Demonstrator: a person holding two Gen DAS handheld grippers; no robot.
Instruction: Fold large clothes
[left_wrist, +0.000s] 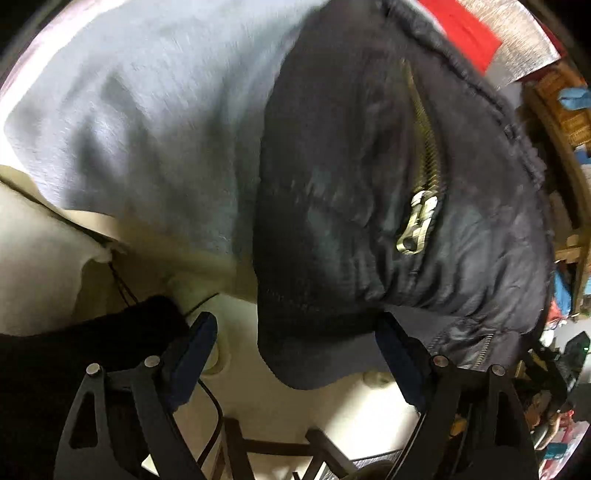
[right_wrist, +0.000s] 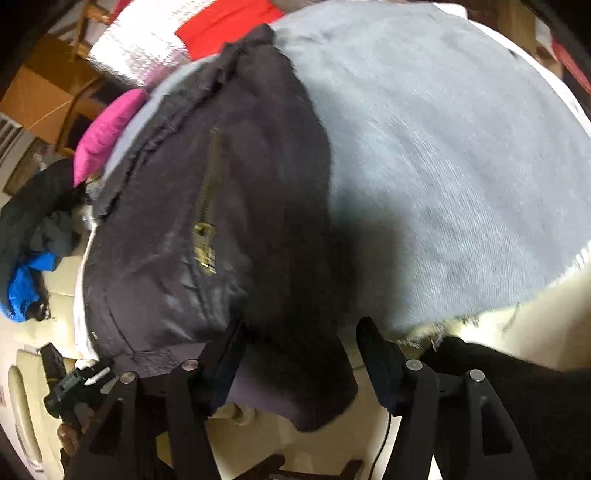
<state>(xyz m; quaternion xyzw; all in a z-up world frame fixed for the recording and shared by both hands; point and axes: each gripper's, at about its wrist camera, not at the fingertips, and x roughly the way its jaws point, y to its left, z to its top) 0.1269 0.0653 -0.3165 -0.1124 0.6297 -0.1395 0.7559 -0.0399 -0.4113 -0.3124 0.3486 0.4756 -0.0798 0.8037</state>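
In the left wrist view the left gripper (left_wrist: 295, 354) stands wide open at the bottom of the frame, the hem of a dark jacket (left_wrist: 369, 206) hanging between its fingers, unpinched. A brass zipper pull (left_wrist: 417, 229) sits right of centre. The jacket lies on a grey cloth (left_wrist: 147, 122) filling the upper left. In the right wrist view the right gripper (right_wrist: 299, 354) is parted too, the jacket's lower edge loose between its fingers; a pink cushion (right_wrist: 107, 129) sits at the left.
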